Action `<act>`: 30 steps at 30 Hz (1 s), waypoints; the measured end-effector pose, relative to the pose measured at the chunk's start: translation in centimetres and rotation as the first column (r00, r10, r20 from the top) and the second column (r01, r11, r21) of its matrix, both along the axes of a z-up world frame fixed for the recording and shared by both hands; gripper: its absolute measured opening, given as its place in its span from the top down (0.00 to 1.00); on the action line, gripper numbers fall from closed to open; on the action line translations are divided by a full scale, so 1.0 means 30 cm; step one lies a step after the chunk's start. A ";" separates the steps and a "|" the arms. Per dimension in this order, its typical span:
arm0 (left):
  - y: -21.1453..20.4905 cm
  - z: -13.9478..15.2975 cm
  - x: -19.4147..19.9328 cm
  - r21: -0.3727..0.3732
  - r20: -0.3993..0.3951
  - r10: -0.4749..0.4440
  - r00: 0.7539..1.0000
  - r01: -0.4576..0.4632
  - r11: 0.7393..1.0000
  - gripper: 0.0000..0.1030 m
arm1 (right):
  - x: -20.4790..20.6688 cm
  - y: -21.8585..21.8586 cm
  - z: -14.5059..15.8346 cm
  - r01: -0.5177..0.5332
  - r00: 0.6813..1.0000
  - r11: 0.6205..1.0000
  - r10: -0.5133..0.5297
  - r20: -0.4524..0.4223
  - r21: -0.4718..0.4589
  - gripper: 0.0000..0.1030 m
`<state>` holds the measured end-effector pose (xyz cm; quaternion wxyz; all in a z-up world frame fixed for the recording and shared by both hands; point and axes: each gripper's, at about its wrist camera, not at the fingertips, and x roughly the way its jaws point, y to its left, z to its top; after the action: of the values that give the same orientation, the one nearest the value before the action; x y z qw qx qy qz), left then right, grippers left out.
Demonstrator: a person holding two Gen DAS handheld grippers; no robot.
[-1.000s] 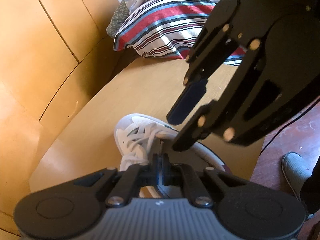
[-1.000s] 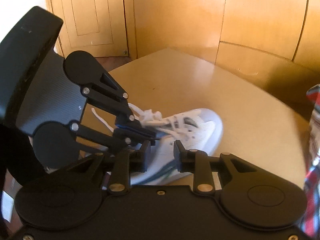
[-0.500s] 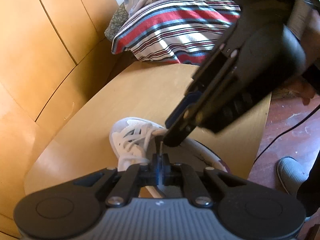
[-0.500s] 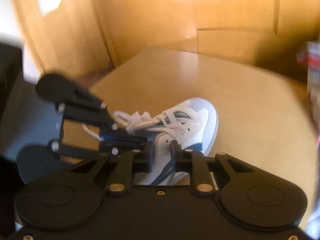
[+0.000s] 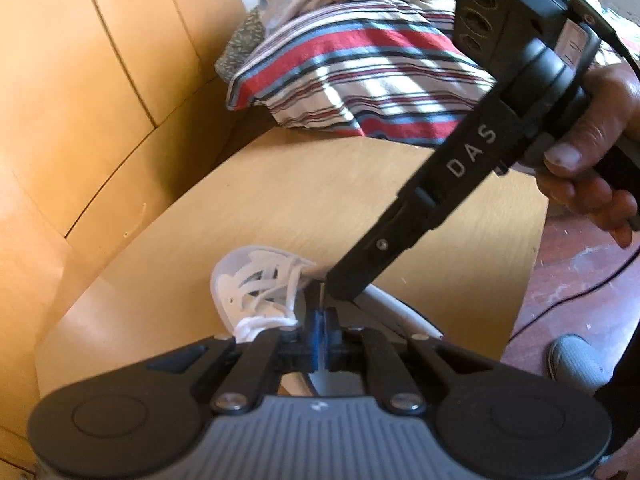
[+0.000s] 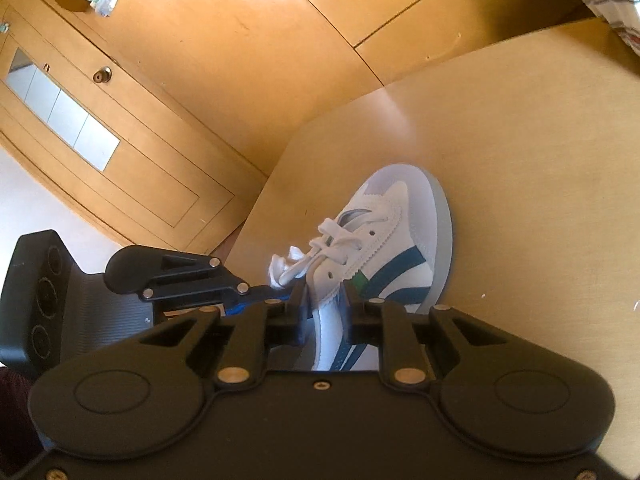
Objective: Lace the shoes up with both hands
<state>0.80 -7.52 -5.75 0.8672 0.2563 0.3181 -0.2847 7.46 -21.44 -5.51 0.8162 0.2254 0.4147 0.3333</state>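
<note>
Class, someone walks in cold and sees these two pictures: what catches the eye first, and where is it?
The white sneaker with blue stripes, alone on the wooden table, toe pointing away. Next, the two black grippers meeting over its laces: the left gripper pinched shut on a thin lace end, the right gripper straddling the shoe's collar. Behind, the striped bedding is the loudest colour.
</note>
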 end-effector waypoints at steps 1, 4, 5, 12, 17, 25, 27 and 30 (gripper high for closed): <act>0.001 0.000 0.004 0.001 -0.003 0.001 1.000 -0.001 1.000 0.96 | 0.002 -0.002 -0.002 0.000 1.000 1.000 0.000 -0.001 0.006 0.84; -0.008 -0.006 0.010 0.009 -0.008 -0.001 1.000 0.001 1.000 0.96 | 0.019 -0.001 -0.014 -0.006 1.000 1.000 0.006 -0.004 0.016 0.83; -0.011 -0.008 0.011 0.011 -0.009 0.000 1.000 0.000 1.000 0.96 | 0.019 0.001 -0.012 -0.012 1.000 1.000 0.012 0.004 0.009 0.83; -0.008 -0.012 0.011 0.011 -0.015 0.018 1.000 -0.018 1.000 0.95 | 0.013 0.051 0.017 -0.090 0.987 0.987 0.106 0.118 -0.131 0.82; 0.003 -0.004 0.015 0.012 -0.017 0.038 0.999 -0.038 0.999 0.95 | -0.001 0.077 0.040 -0.125 0.969 0.966 0.168 0.182 -0.228 0.82; -0.018 -0.004 0.008 0.039 -0.010 0.031 0.999 -0.031 0.999 0.95 | -0.005 0.075 0.050 -0.157 0.954 0.947 0.219 0.207 -0.279 0.82; -0.021 -0.005 0.001 0.044 -0.007 0.029 1.000 -0.029 0.999 0.95 | -0.003 0.071 0.051 -0.159 0.952 0.946 0.223 0.209 -0.283 0.82; -0.024 -0.005 -0.004 0.051 0.001 0.026 1.000 -0.026 0.998 0.95 | -0.002 0.071 0.050 -0.162 0.950 0.943 0.229 0.212 -0.290 0.82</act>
<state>0.68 -8.24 -5.91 0.8642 0.2741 0.3282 -0.2650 7.39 -19.31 -4.01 0.8463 0.0273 0.3736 0.3788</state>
